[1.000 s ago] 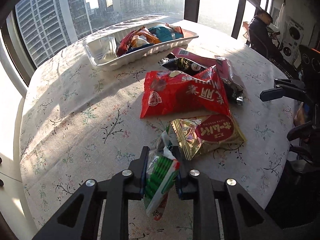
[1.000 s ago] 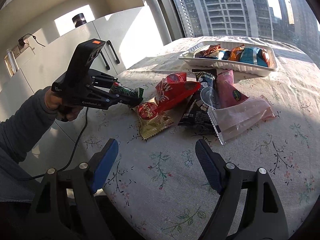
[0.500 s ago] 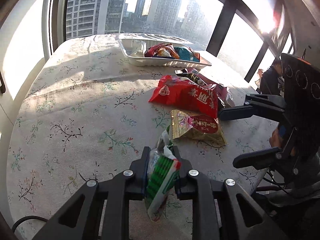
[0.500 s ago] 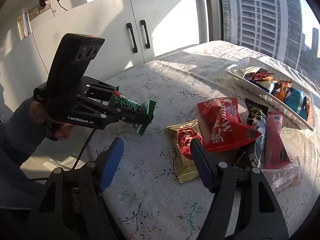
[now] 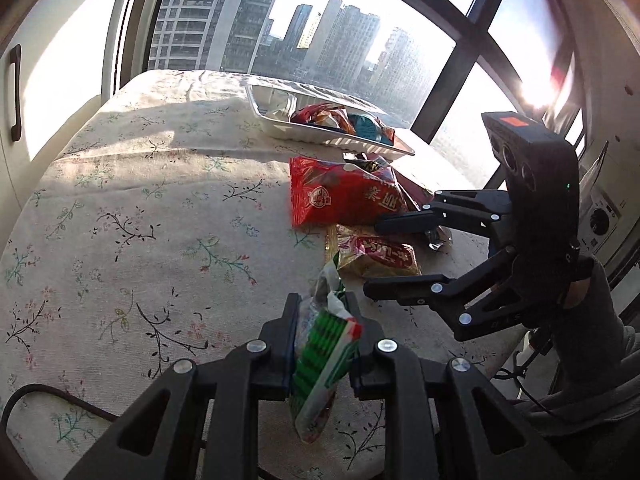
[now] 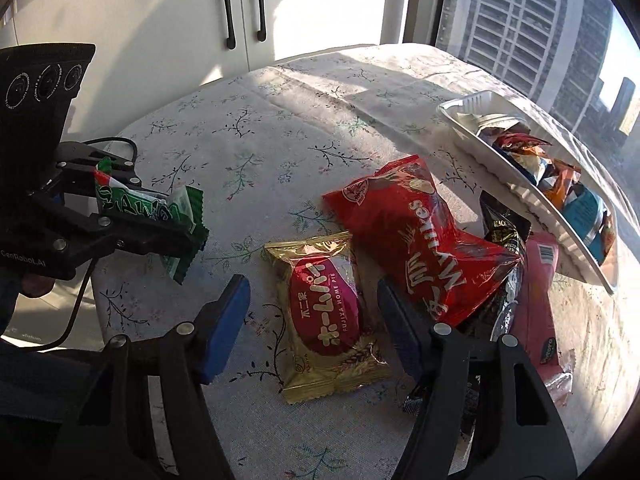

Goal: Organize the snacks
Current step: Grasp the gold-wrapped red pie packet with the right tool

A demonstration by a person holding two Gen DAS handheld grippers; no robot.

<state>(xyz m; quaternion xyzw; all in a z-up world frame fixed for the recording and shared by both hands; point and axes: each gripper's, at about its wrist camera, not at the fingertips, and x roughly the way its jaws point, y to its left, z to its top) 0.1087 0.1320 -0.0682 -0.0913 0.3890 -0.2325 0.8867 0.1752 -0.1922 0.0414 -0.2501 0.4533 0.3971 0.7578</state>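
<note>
My left gripper [image 5: 323, 308] is shut on a green and white snack packet [image 5: 324, 356], held above the table's near edge; it also shows in the right wrist view [image 6: 160, 216]. My right gripper [image 6: 314, 292] is open, its jaws hovering over a gold and red pie packet [image 6: 328, 324]. That packet [image 5: 376, 254] lies beside a big red chip bag [image 6: 416, 248], a black packet [image 6: 502, 228] and a pink packet [image 6: 538, 304]. A white tray [image 6: 516, 192] at the far side holds several snacks.
The round table [image 5: 140, 208] has a floral cloth. White cabinet doors [image 6: 240, 12] stand behind it on the left. Large windows run along the far side. The table edge lies just below both grippers.
My right gripper has swung left and down over the gold pie packet. My left gripper, still holding the green packet, has turned so the tray sits further ahead.
</note>
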